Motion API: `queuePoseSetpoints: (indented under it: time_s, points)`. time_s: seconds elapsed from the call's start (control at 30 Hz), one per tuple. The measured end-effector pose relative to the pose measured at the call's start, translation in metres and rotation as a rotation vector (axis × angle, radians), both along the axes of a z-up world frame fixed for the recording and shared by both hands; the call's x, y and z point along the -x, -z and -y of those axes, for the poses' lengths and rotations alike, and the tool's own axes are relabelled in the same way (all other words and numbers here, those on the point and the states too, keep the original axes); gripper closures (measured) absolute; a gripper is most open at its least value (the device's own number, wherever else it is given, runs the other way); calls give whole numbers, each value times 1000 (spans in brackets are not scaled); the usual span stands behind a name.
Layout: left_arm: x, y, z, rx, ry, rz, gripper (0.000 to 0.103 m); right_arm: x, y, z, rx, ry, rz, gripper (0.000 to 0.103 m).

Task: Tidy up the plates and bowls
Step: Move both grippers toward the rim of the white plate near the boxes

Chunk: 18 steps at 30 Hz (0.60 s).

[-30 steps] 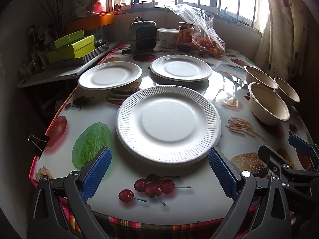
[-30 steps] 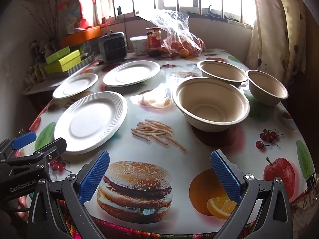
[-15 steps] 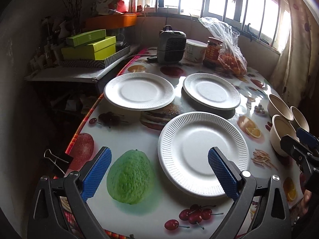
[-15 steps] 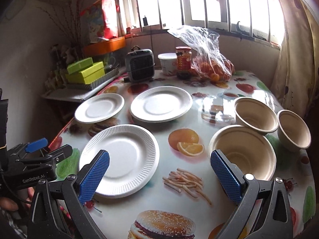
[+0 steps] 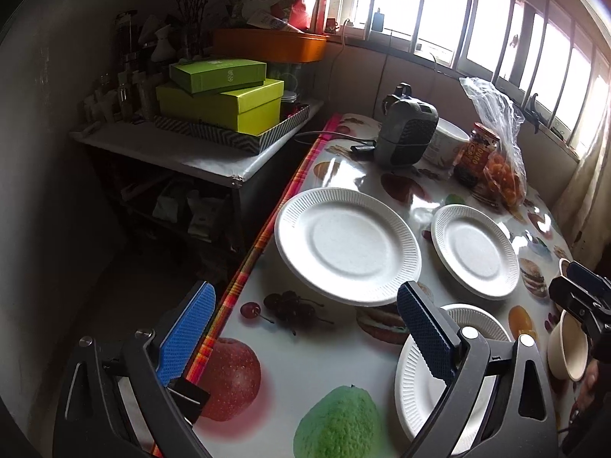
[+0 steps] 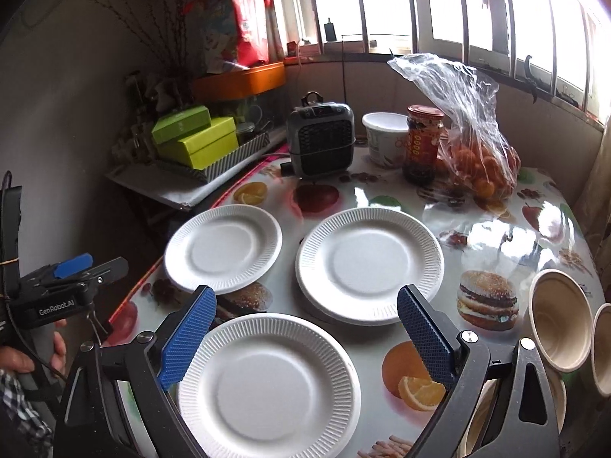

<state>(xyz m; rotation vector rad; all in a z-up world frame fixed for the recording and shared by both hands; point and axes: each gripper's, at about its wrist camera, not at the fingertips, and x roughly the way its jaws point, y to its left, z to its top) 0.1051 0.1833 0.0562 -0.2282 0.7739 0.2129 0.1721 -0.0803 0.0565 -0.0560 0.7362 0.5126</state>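
Plates lie apart on the bench, none stacked yet, so the job looks to be at its start: an approach with nothing gathered. The left hand-held gripper hangs over the bench's left edge, jaws wide apart and empty, aimed toward the far-left plate. The right hand-held gripper is equally wide and empty, poised above the nearest plate, with the middle plate just beyond. Next, I judge, one gripper must drop low and pinch a thin ribbed rim, which may flex. Only the right view shows the bowls clearly, at the right edge; the left view catches just one bowl behind the other gripper.
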Motion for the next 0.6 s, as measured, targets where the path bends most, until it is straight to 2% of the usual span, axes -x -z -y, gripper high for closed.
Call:
queuePoseSetpoints:
  time_s: [0.13, 0.3, 0.43, 0.5, 0.53, 0.6]
  points:
    - [-19, 4, -15, 35, -7, -21, 16, -30, 2, -19, 7, -51, -37, 11]
    - [-36, 11, -27, 43, -19, -38, 18, -62, 11, -41, -13, -101, -109, 21]
    - [-55, 24, -41, 82, -16, -81, 34, -81, 32, -59, -14, -133, -205, 36]
    - [-63, 31, -48, 112, -18, -99, 38, -90, 42, -66, -19, -131, -247, 41]
    - [-66, 34, -51, 116, -26, -107, 41, -94, 46, -68, -23, -132, -265, 45]
    - [-70, 37, -53, 107, -28, -109, 41, -101, 52, -72, -31, -132, -298, 48]
